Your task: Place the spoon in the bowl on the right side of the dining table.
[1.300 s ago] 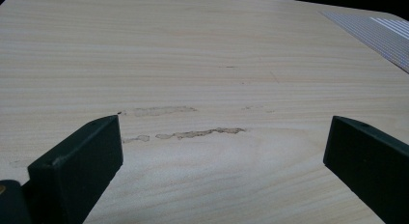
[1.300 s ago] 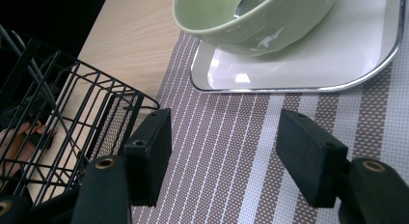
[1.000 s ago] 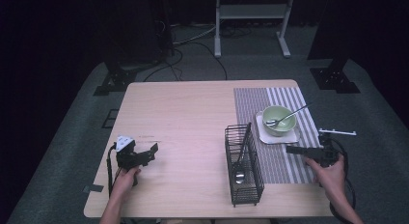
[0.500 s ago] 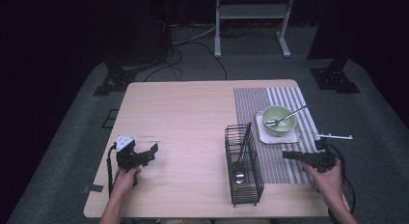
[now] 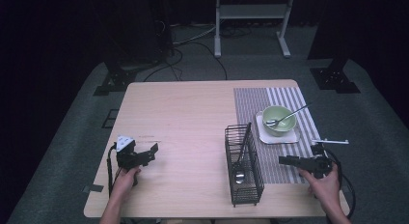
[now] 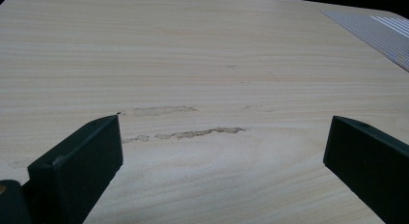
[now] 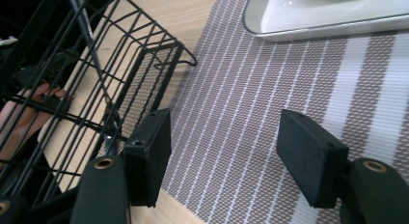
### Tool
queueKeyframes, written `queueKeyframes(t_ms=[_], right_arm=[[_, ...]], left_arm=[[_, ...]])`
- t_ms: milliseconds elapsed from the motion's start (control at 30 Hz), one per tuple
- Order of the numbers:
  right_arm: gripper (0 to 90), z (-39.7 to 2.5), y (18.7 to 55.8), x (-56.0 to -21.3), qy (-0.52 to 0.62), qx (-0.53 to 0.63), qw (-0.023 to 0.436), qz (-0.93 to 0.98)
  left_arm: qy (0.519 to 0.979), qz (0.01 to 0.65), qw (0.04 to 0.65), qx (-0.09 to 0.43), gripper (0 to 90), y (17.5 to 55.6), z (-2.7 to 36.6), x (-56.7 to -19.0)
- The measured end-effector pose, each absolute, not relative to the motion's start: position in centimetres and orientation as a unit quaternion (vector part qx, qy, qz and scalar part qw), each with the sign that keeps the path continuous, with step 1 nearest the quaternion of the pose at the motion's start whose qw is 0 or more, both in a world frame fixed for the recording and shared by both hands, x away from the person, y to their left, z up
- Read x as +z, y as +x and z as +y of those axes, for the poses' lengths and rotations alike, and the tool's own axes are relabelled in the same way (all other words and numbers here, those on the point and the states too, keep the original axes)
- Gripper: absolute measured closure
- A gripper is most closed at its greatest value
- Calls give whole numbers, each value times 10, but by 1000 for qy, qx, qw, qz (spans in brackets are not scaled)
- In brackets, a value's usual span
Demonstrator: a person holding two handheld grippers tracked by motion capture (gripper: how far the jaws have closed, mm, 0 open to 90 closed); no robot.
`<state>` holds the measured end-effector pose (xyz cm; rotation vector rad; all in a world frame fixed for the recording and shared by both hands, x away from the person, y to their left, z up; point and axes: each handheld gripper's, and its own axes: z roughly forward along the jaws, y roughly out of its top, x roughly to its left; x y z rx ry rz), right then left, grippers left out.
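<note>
Both claws stand released with nothing between their jaws. From the high view I see my right claw hanging low over the striped placemat at the near right of the worktop, pointing left toward the black wire basket, close beside it but apart from it. In the right gripper view the jaws are spread wide above the mat's weave, the basket's wire corner just off the left jaw, and a thin dark utensil handle leans inside the basket. That same handle rises against the basket's far end in the high view, with a round metal end lying on the basket floor.

Beyond the right claw, farther up the mat, a pale green bowl sits on a white square plate, a spoon resting in it with its handle sticking out to the right. The plate's rim shows at the top of the right gripper view.

My left claw is at the near left, well apart from all that, held just over bare wood. In the left gripper view its jaws gape over the worktop's grain, with two scuffed streaks between them.
</note>
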<state>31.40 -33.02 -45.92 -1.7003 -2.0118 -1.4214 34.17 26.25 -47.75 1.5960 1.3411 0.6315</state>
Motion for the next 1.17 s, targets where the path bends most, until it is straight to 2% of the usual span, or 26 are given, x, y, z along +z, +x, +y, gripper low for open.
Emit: queueKeyframes(t_ms=[1167], right_arm=[[361,-312,294,-466,-546,-466,62,-693]], left_arm=[[653,544,461,257,0,342,262,-477]])
